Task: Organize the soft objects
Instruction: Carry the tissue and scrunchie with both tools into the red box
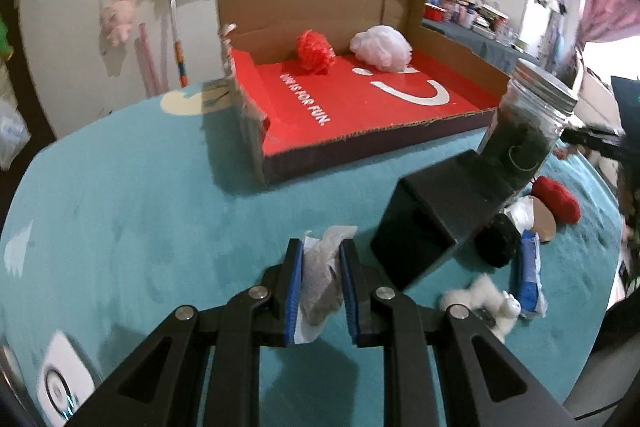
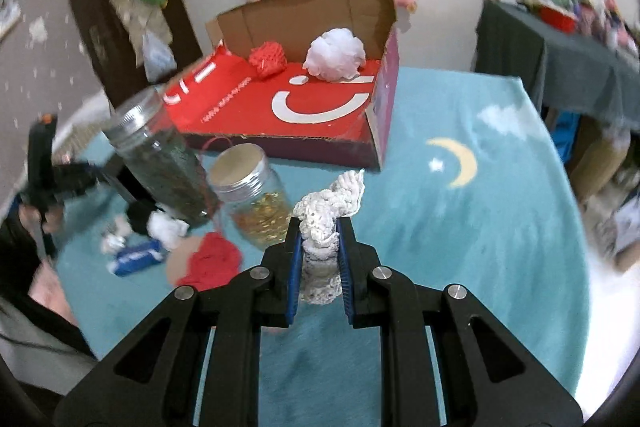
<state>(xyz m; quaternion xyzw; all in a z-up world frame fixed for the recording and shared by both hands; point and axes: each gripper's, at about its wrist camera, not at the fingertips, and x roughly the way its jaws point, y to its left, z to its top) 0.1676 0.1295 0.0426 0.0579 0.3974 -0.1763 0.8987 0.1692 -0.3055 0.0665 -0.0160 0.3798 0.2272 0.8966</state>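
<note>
My left gripper point(image 1: 320, 247) is shut on a grey-white mesh pouch point(image 1: 318, 279), held above the teal blanket. My right gripper point(image 2: 319, 227) is shut on a cream crocheted piece point(image 2: 326, 227), also lifted. An open red-lined cardboard box point(image 1: 360, 107) stands ahead and holds a red pom-pom point(image 1: 315, 51) and a white mesh puff point(image 1: 381, 47); the box point(image 2: 304, 107), pom-pom point(image 2: 267, 59) and puff point(image 2: 335, 54) show in the right wrist view too. Loose soft items lie in a pile: red yarn point(image 1: 558, 203), black pom-pom point(image 1: 496, 241), white plush point(image 1: 486, 301).
A dark-filled glass jar point(image 1: 528, 131) and a black box point(image 1: 432, 223) stand beside the pile. A jar of gold bits point(image 2: 256, 195) lies tilted. A blue-white packet point(image 2: 136, 257) lies by the pile. A cluttered table point(image 2: 560, 59) stands at the right.
</note>
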